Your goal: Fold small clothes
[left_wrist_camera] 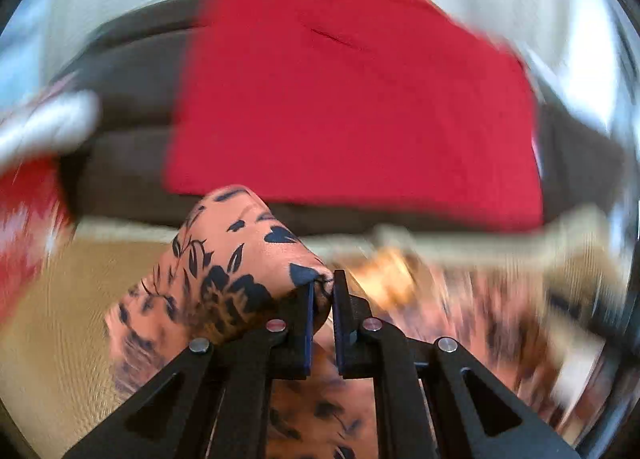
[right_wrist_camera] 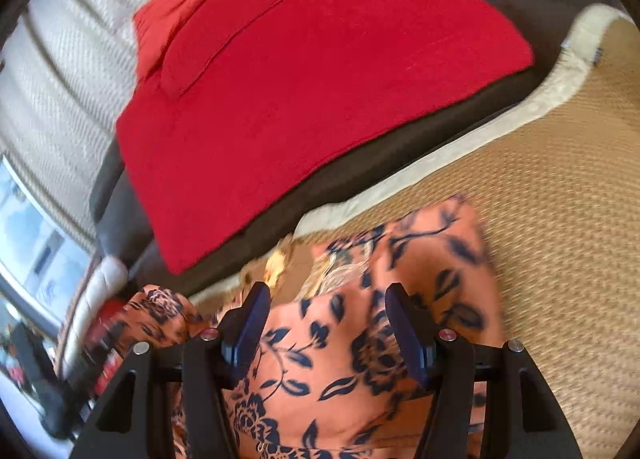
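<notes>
An orange garment with a dark blue floral print [left_wrist_camera: 224, 259] lies bunched on a tan woven mat [left_wrist_camera: 64, 319]. My left gripper [left_wrist_camera: 323, 287] is shut on a fold of this garment and lifts it. In the right wrist view the same garment [right_wrist_camera: 340, 343] spreads under my right gripper [right_wrist_camera: 328, 299], which is open, its fingers standing apart just above the cloth. The left wrist view is blurred by motion.
A red folded cloth [right_wrist_camera: 312, 79] lies on a dark brown cushion [right_wrist_camera: 360, 167] beyond the mat [right_wrist_camera: 560, 219]. The mat has a cream border [right_wrist_camera: 460, 147]. A white textured fabric [right_wrist_camera: 72, 51] lies at the far left.
</notes>
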### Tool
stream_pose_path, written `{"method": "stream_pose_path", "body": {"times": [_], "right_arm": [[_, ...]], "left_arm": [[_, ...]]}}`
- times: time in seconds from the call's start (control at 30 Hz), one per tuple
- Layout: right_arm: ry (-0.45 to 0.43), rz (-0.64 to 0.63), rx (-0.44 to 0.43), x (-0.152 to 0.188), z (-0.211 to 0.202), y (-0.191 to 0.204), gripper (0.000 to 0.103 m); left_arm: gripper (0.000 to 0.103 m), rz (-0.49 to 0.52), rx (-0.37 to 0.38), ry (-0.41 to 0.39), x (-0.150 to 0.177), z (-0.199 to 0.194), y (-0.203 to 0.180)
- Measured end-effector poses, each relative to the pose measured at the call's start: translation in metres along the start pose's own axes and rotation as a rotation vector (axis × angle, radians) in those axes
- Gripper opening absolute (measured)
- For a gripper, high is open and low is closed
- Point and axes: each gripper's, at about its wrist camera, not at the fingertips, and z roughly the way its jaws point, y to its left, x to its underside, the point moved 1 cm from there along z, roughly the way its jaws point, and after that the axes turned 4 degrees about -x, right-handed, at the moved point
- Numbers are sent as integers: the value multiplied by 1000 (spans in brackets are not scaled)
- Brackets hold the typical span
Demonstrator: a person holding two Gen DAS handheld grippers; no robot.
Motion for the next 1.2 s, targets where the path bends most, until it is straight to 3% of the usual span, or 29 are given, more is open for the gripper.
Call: {"method": "stream_pose_path", "body": {"times": [0.1, 0.2, 0.23, 0.3, 0.4, 0.53, 0.6, 0.67, 0.8, 0.9, 0.97, 1.0, 1.03, 1.1, 1.2], "right_arm": [[-38, 69, -5, -10, -14, -18, 64], [-60, 112, -11, -16, -22, -28, 66], [-61, 123, -17, -17, -23, -30, 68], [-53, 133, -35, -17, -22, -28, 71], [-23, 134, -68, -13, -16, -22, 72], [13, 105, -86, -2, -8, -4, 72], [18, 100, -92, 5, -6, 1, 72], [20, 105, -102, 6, -5, 3, 72], [15, 114, -104, 4, 2, 4, 72], [18, 127, -112, 0, 7, 5, 72], [21, 132, -118, -1, 12, 6, 72], [24, 131, -119, -2, 14, 7, 72], [27, 127, -118, -2, 16, 9, 72], [30, 117, -116, -1, 17, 11, 72], [26, 107, -112, -1, 16, 12, 72]], "left_arm": [[13, 179, 12, 161, 36, 28, -56], [13, 191, 20, 295, 74, 32, -60], [16, 166, 34, 300, 76, 27, -54], [41, 84, 65, 287, 73, 10, -30], [69, -100, 115, 198, 58, -27, 19], [71, -374, 89, 128, 63, -59, 110], [71, -477, 33, 153, 62, -53, 152], [71, -569, 61, 211, 67, -35, 187], [71, -648, 134, 292, 77, -4, 205], [71, -629, 185, 321, 76, 19, 196], [69, -610, 180, 339, 77, 32, 187], [62, -606, 186, 334, 77, 36, 186], [53, -598, 198, 333, 77, 37, 182], [16, -568, 194, 355, 77, 44, 175], [6, -541, 164, 320, 73, 51, 166]]}}
